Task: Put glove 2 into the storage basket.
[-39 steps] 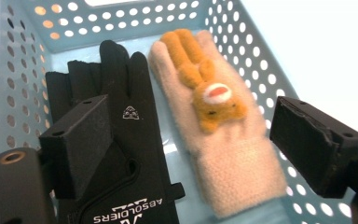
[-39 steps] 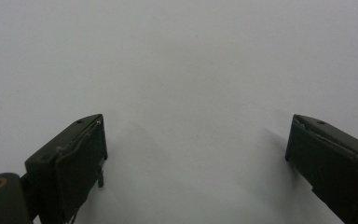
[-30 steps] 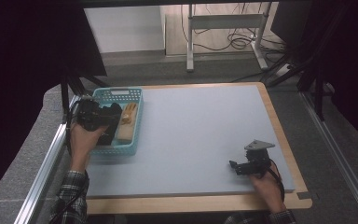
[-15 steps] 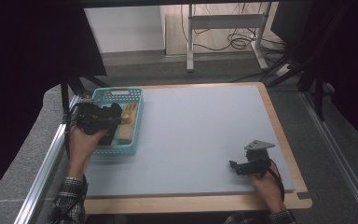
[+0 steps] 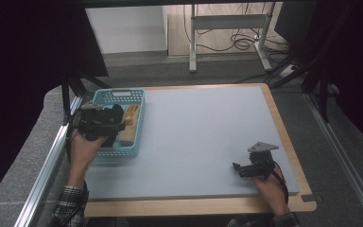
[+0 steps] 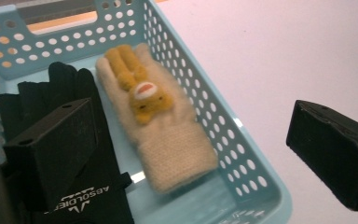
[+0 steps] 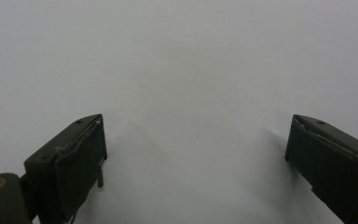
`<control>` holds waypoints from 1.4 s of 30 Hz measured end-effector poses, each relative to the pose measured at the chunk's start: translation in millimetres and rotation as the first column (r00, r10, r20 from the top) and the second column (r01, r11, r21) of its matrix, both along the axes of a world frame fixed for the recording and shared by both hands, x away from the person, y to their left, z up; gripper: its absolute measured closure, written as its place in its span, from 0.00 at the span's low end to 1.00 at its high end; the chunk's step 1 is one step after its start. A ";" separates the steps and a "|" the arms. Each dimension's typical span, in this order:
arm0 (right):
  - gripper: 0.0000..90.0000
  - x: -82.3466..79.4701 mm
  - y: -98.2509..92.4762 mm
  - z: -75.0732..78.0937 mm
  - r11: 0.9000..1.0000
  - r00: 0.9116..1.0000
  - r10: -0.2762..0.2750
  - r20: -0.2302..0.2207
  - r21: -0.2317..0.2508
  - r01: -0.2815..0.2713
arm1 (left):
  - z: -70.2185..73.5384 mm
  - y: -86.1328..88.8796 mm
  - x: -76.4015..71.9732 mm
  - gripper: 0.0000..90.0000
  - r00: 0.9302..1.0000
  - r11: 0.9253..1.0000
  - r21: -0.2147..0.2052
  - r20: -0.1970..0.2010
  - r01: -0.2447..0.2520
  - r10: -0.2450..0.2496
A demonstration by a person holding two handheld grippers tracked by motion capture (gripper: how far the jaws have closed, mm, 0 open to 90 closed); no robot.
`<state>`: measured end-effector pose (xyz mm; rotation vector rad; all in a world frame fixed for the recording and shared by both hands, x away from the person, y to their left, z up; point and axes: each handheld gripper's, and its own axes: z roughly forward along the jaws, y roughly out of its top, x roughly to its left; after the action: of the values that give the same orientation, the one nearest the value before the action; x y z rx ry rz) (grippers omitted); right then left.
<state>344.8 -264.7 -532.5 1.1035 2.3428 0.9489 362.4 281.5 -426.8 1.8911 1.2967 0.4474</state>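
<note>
Two gloves are lying in the teal basket (image 5: 136,124), which is sitting at about ten o'clock on the grey table (image 5: 208,137); the cream glove (image 6: 161,126), with its little orange animal face, is resting against the basket's right wall, and the black glove (image 6: 70,121) is lying just beside it at its left; no other loose item is lying on the mat, so the tidying into the basket is looking close to finished, with only a withdrawal left. The left gripper (image 5: 116,124) is hanging over the basket with its jaws spread wide, having just been opening; nothing is sitting between them, one jaw hovering above the black glove and the other out over the table. The right gripper (image 5: 240,168), at about five o'clock, is gaping over bare mat (image 7: 191,70), grasping nothing.
</note>
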 end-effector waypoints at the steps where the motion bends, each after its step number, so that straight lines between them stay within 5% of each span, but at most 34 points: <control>1: 0.06 0.0 0.0 0.0 1.000 1.000 0.000 0.000 0.000 0.000 | -0.2 -1.4 -0.8 0.02 1.000 1.000 0.004 0.006 0.001 -0.001; 25: 0.06 0.1 0.1 0.1 1.000 1.000 0.000 0.001 -0.001 0.000 | -4.7 -44.8 -12.5 0.00 0.994 0.993 0.066 0.057 0.094 -0.097; 42: 0.06 0.1 0.1 0.1 1.000 1.000 0.000 0.001 -0.001 0.000 | -13.8 -85.5 -17.8 0.00 0.976 0.979 0.053 0.087 0.196 -0.200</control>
<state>344.8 -264.6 -532.3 1.1026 2.3415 0.9486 344.6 196.0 -440.6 1.9894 1.0341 0.4561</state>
